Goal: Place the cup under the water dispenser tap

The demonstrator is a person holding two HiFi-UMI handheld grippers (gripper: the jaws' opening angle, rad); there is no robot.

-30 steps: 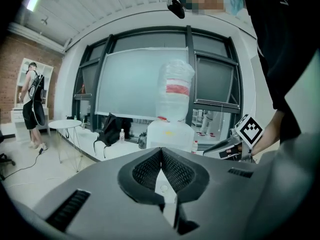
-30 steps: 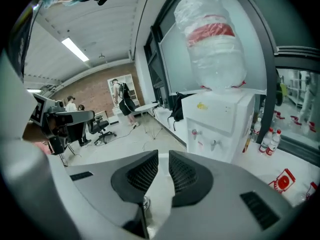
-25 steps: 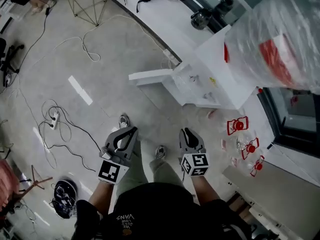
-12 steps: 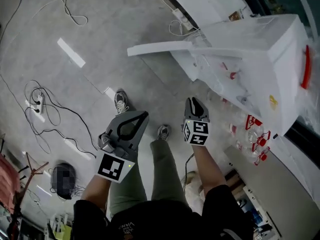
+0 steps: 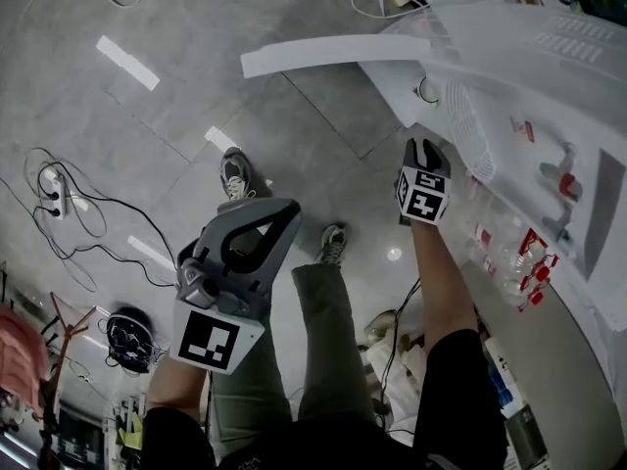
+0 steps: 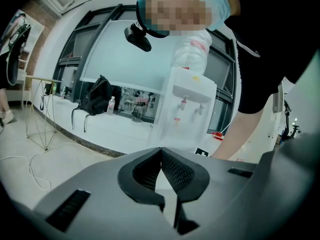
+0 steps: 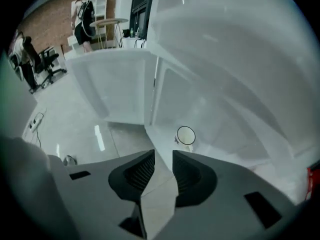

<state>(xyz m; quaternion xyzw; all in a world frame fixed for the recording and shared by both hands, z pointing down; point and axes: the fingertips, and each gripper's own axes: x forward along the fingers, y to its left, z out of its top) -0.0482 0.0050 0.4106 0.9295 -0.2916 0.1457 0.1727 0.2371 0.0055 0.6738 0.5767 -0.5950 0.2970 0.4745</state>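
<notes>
A small white cup (image 5: 428,90) with a dark rim stands on a low white ledge (image 5: 392,91) at the foot of the white water dispenser (image 5: 549,96); the right gripper view shows the cup (image 7: 186,135) upright just beyond the jaws. My right gripper (image 5: 423,147) is stretched toward it, a short way off, jaws slightly open and empty (image 7: 163,156). The dispenser's red tap (image 5: 565,160) is to the right of the cup. My left gripper (image 5: 289,209) hangs near my legs, shut on nothing (image 6: 161,150). In the left gripper view the dispenser (image 6: 187,104) appears with a bottle on top.
A white slab (image 5: 333,53) juts out left of the cup. Cables (image 5: 88,218) and a power strip (image 5: 54,192) lie on the grey floor. Red-capped clear bottles (image 5: 519,262) sit at the right. A black backpack (image 6: 97,96) rests on a far counter.
My right gripper has reached forward and up toward the cup and dispenser. The left gripper has come closer to the head camera. The view has swung toward the dispenser's base.
</notes>
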